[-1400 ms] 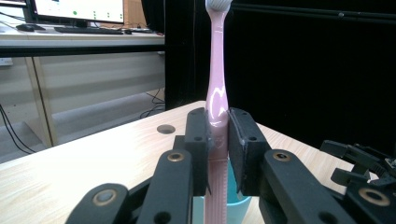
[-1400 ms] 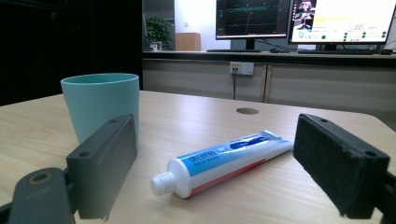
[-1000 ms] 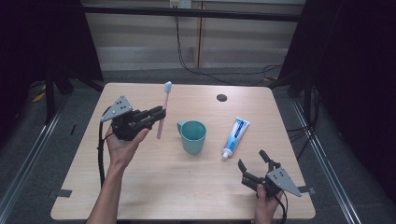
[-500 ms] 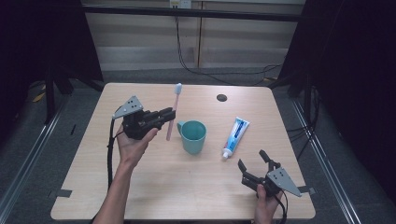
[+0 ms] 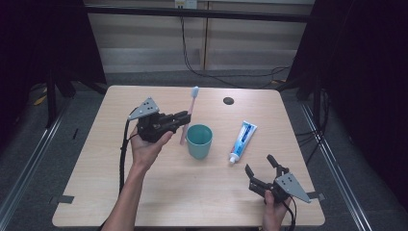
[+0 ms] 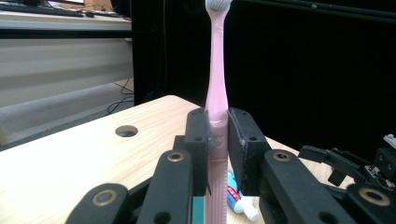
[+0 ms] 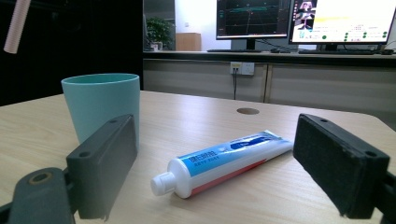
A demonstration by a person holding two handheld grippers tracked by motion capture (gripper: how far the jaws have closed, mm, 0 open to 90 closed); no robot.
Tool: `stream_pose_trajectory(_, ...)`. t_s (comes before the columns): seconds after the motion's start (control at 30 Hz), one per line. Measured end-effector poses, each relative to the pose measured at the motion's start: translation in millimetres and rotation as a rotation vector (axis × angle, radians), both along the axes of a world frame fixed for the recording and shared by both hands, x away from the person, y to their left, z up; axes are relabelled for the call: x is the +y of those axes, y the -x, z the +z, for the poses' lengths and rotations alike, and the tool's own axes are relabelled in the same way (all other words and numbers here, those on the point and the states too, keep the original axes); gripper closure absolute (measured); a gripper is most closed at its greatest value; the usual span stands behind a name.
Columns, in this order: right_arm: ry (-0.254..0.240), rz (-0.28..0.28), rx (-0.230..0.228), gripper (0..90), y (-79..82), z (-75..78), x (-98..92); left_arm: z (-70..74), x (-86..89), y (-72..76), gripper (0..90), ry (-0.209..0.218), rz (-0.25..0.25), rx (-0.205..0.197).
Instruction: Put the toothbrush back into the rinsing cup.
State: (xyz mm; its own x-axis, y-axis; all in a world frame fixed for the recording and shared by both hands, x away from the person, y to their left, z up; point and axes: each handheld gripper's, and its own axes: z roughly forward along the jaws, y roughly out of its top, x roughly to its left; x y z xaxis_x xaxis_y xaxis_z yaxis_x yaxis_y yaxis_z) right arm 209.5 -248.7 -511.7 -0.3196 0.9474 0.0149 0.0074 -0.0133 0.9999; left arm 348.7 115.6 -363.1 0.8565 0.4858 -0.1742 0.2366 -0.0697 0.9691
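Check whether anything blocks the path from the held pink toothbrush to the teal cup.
Nothing visible does. The left tool grips the upright pink plastic toothbrush just left of the open teal plastic cup; the blue-and-white toothpaste tube lies beyond the cup's far side.

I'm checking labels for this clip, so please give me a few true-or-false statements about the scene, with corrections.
1. The left gripper is shut on the pink toothbrush. True.
2. The toothbrush stands inside the teal cup. False: it is held upright beside the cup, above the table.
3. The right gripper is open and holds nothing. True.
4. The toothpaste tube stands upright. False: it lies flat, to the right of the cup in the high view.
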Motion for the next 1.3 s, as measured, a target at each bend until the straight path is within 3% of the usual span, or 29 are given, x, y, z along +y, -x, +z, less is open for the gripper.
stream_pose_trajectory(0.5,0.000,0.005,0.003,12.8,0.1,0.1,-0.1,-3.1,-24.9,-11.3,78.8,0.012,0.007,0.005)
stream_pose_trajectory(0.73,-0.001,0.006,0.004,12.8,0.2,0.1,-0.1,-6.2,-36.2,-18.1,78.7,-0.016,-0.003,0.002)
stream_pose_trajectory(0.93,-0.001,0.007,0.002,12.8,0.0,0.1,-0.1,-11.7,-39.4,-23.4,78.7,0.000,0.004,0.004)
stream_pose_trajectory(1.07,0.000,0.009,0.001,12.8,0.0,0.0,-0.2,-12.6,-40.0,-27.0,78.6,0.035,0.013,0.001)
stream_pose_trajectory(1.3,-0.002,0.009,0.000,12.8,-0.1,0.1,-0.1,-28.1,-43.7,-33.5,78.7,-0.001,0.008,0.028)
